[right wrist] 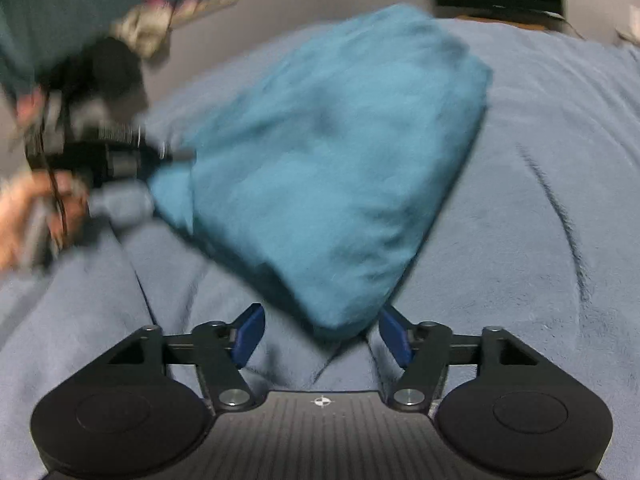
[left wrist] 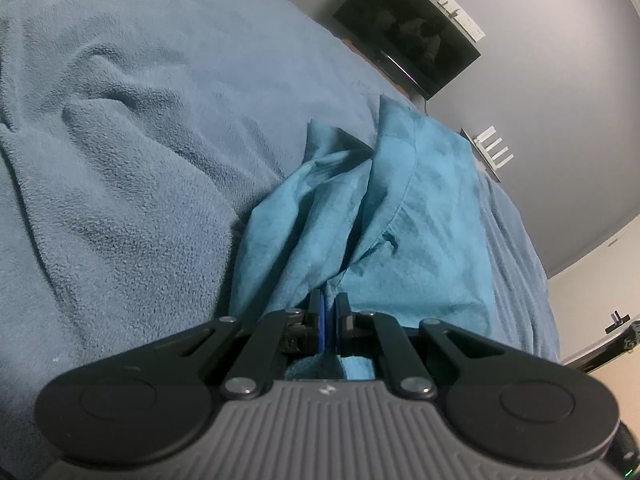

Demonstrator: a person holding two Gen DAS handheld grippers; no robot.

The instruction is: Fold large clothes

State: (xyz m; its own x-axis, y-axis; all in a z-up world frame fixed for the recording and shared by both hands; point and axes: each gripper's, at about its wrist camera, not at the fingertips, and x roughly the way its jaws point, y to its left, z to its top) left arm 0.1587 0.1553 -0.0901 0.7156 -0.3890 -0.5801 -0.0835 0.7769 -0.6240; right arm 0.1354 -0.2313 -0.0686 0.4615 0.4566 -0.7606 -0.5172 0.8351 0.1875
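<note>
Left wrist: left gripper (left wrist: 329, 312) pinches teal garment (left wrist: 400, 216) edge; right gripper (right wrist: 322, 334) gapes empty beside its corner.

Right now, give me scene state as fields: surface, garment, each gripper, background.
surface: grey-blue fleece blanket, wrinkled
garment: teal garment, partly folded, lying on the blanket
left gripper: shut on an edge of the garment
right gripper: open, pads clear of the cloth, the garment's near corner between the jaws
background: dark wall screen
image quality: right wrist view motion-blurred
</note>
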